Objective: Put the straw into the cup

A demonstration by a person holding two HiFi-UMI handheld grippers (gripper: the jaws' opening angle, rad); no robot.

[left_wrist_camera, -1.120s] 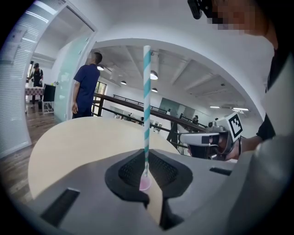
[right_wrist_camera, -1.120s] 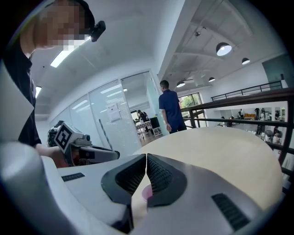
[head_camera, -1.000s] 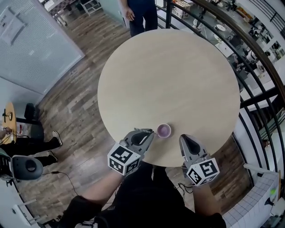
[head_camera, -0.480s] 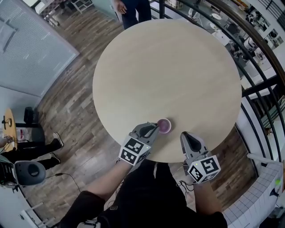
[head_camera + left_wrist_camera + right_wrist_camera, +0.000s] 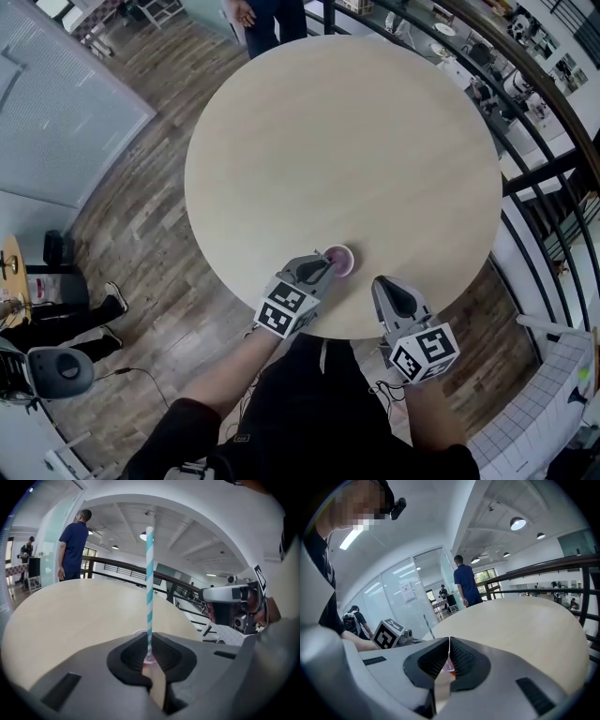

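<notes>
A small purple cup (image 5: 339, 261) stands near the front edge of the round wooden table (image 5: 347, 141). My left gripper (image 5: 319, 271) is at the cup's left rim, shut on a white straw with teal stripes (image 5: 149, 588). The straw stands upright between the jaws; its lower end is hidden behind them, so I cannot tell if it is inside the cup. A sliver of the cup's rim (image 5: 137, 632) shows just past the jaws. My right gripper (image 5: 385, 290) hovers to the right of the cup near the table edge, shut with nothing held. From the right gripper view the straw (image 5: 428, 626) shows as a thin line.
A person in dark blue (image 5: 267, 19) stands at the table's far side. A black railing (image 5: 548, 173) curves along the right. Chairs and a seated person (image 5: 56, 319) are on the wooden floor to the left.
My left gripper has come down and in toward the cup with the straw, its tip now at the cup's rim. My right gripper has sunk a little, staying beside the cup.
</notes>
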